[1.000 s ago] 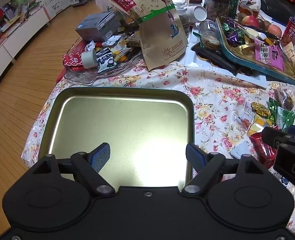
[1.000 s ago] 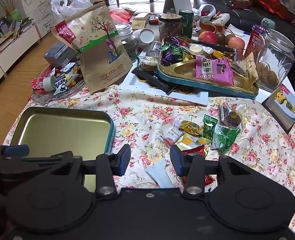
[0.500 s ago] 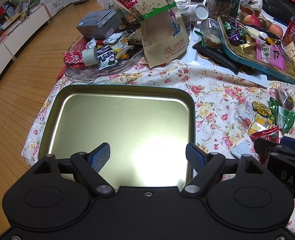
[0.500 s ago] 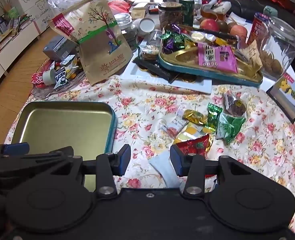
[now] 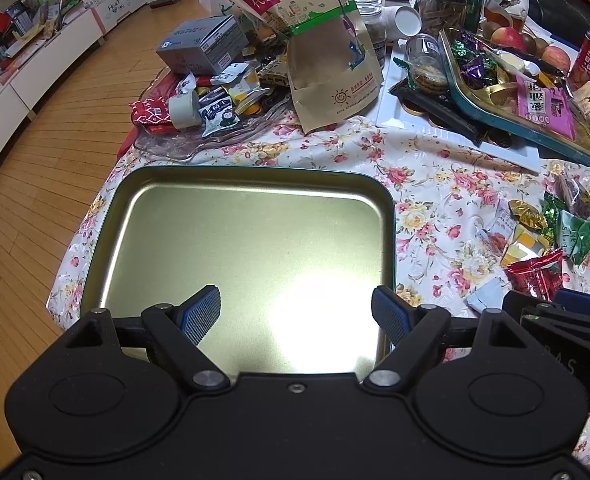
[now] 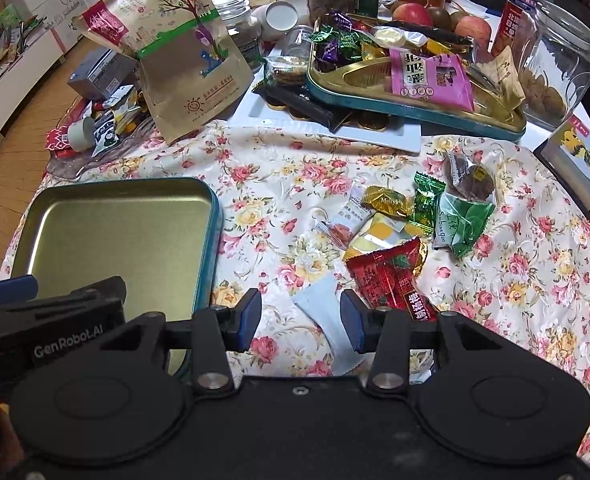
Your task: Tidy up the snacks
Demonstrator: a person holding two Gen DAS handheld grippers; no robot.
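Observation:
An empty gold tin tray (image 5: 251, 184) (image 6: 55, 200) with a teal rim lies on the floral tablecloth. My left gripper (image 5: 295, 316) hovers open over its near end, nothing between the fingers. To the tray's right lies a loose heap of snacks: a red packet (image 6: 391, 276) (image 5: 535, 276), a green packet (image 6: 463, 224), a gold candy (image 6: 387, 200), a yellow packet (image 6: 375, 236). My right gripper (image 6: 301, 316) is open, its fingers on either side of a pale blue packet (image 6: 327, 312) flat on the cloth.
A second tin tray (image 6: 415, 100) full of sweets sits at the back on a white plate. A big paper snack bag (image 6: 183, 48) leans behind the empty tray. A glass jar (image 6: 555, 68), apples, cans and a glass dish of clutter (image 5: 199, 120) crowd the far side.
The right gripper has moved forward and down toward the snack heap, so the pale blue packet now lies between its fingers. The left gripper has stayed over the tray, open.

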